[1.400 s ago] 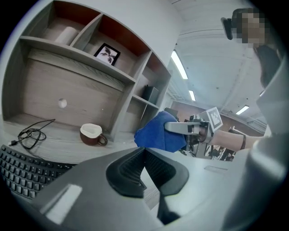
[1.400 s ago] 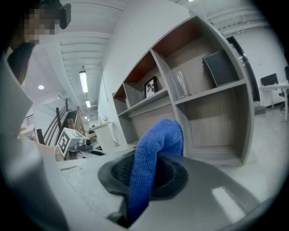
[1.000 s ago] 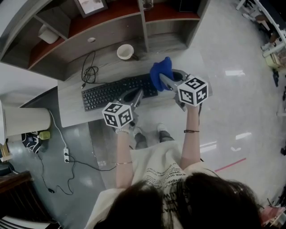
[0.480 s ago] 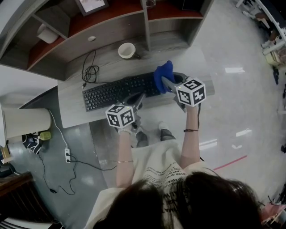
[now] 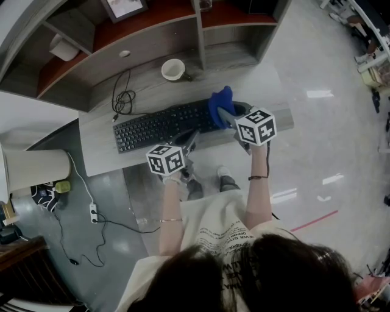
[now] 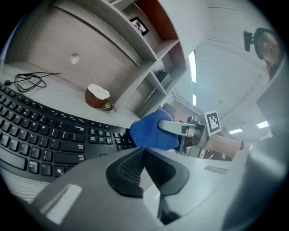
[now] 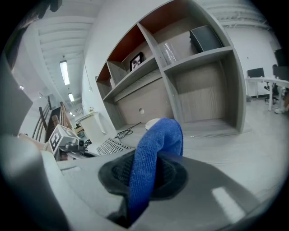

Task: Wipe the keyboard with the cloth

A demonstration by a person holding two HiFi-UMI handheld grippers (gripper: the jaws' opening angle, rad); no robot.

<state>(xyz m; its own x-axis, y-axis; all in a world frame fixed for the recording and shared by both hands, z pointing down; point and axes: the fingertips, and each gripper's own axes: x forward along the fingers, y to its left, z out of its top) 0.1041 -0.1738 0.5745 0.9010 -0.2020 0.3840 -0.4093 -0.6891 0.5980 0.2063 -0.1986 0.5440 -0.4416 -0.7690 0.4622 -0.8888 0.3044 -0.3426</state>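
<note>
Nearest the person, the left gripper (image 5: 190, 135) hovers over the near edge of the grey desk (image 5: 97, 148), just in front of the keyboard's middle. Its own view shows the two dark pads pressed together with nothing between them. To its right and slightly farther off, the right gripper (image 5: 224, 114) is clamped on the blue cloth (image 5: 219, 99), a fold of which rises between its jaws in the right gripper view. The bunched cloth sits at the right end of the black keyboard (image 5: 152, 127), over the number keys. Whether it presses on them is not clear. The keyboard lies slanted across the desk, its left end nearer. Beyond it a brown cup with a white inside (image 5: 172, 69) stands upright, and to the left a black cable (image 5: 122, 97) lies coiled. Farthest away, the shelf unit (image 5: 152, 36) holds a small picture frame (image 5: 124, 7).
</note>
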